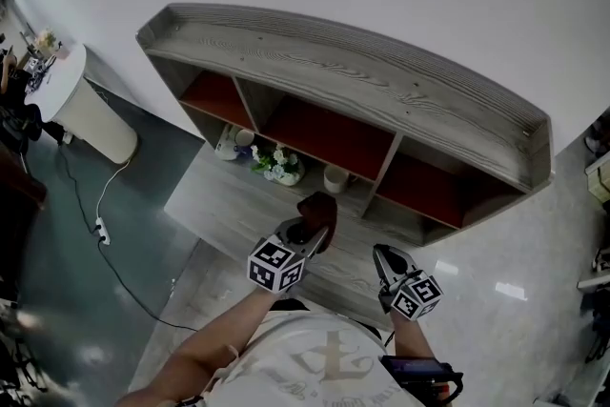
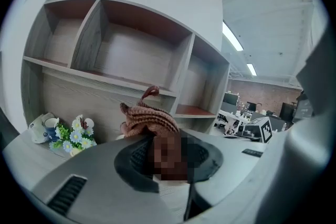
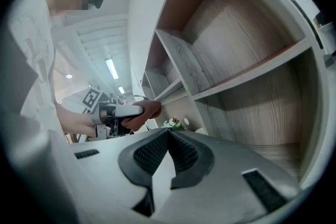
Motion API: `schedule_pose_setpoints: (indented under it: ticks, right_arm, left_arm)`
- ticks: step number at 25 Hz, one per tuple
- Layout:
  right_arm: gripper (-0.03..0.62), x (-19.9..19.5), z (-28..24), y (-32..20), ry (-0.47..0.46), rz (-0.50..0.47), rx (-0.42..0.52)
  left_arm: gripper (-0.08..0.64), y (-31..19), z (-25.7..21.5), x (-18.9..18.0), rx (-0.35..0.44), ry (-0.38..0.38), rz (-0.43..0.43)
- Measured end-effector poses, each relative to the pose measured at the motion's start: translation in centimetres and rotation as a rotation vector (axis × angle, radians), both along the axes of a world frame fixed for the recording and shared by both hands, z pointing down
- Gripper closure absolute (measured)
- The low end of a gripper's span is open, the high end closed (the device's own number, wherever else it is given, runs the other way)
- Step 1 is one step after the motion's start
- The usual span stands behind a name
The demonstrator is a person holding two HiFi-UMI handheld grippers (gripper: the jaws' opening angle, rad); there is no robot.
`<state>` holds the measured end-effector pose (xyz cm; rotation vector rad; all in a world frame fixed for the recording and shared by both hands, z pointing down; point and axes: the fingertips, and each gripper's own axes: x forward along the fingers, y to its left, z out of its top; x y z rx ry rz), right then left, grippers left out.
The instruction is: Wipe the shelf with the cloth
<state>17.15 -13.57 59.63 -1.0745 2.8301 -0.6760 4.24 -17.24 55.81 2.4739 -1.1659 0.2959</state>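
Head view: L gripper [image 1: 313,232] pinches bunched brown cloth [image 1: 318,207], shelf [image 1: 381,76] at its 12 o'clock, long axis 10-to-4; R gripper [image 1: 385,257] pressed together, empty.

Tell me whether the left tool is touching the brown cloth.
Touching. The left gripper view shows the left tool closed on the brown cloth, which bunches out from between its jaws.
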Motion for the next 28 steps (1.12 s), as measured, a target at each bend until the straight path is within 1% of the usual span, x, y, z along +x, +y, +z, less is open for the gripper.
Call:
schedule_pose_setpoints:
  ticks: [4, 9, 15, 18, 20, 22, 25, 28]
  right_arm:
    - [0.588, -1.7, -0.7, -0.7, 0.007, 0.003, 0.011]
    - [0.588, -3.2, -1.4, -1.1, 0.016, 0.011, 0.021]
    - [0.588, -4.0, -2.1, -1.3, 0.025, 0.025, 0.030]
    - [0.588, -4.2, -2.1, -1.1, 0.030, 0.033, 0.029]
    - [0.588, -4.1, -2.0, -0.9, 0.036, 0.043, 0.026]
    - [0.588, -3.8, -1.9, -0.6, 0.038, 0.057, 0.021]
    - [0.588, -3.2, -2.0, -0.2, 0.036, 0.083, 0.016]
    - [0.588, -2.5, -1.9, 0.0, 0.038, 0.110, 0.012]
  left_arm:
    - [0.463, -1.4, -1.8, -0.7, 0.024, 0.025, 0.038]
    - [0.463, -3.3, -4.6, -0.5, 0.057, 0.057, 0.078]
    - [0.463, -6.0, -7.8, 1.3, 0.116, 0.045, 0.129]
    - [0.462, -7.5, -9.2, 3.1, 0.121, 0.031, 0.192]
    - [0.462, -8.5, -9.6, 4.5, 0.110, 0.002, 0.241]
    - [0.462, -9.8, -9.6, 5.6, 0.101, -0.052, 0.259]
    - [0.460, -11.9, -9.2, 6.5, 0.068, -0.135, 0.240]
    - [0.460, -13.4, -8.8, 7.3, 0.045, -0.187, 0.231]
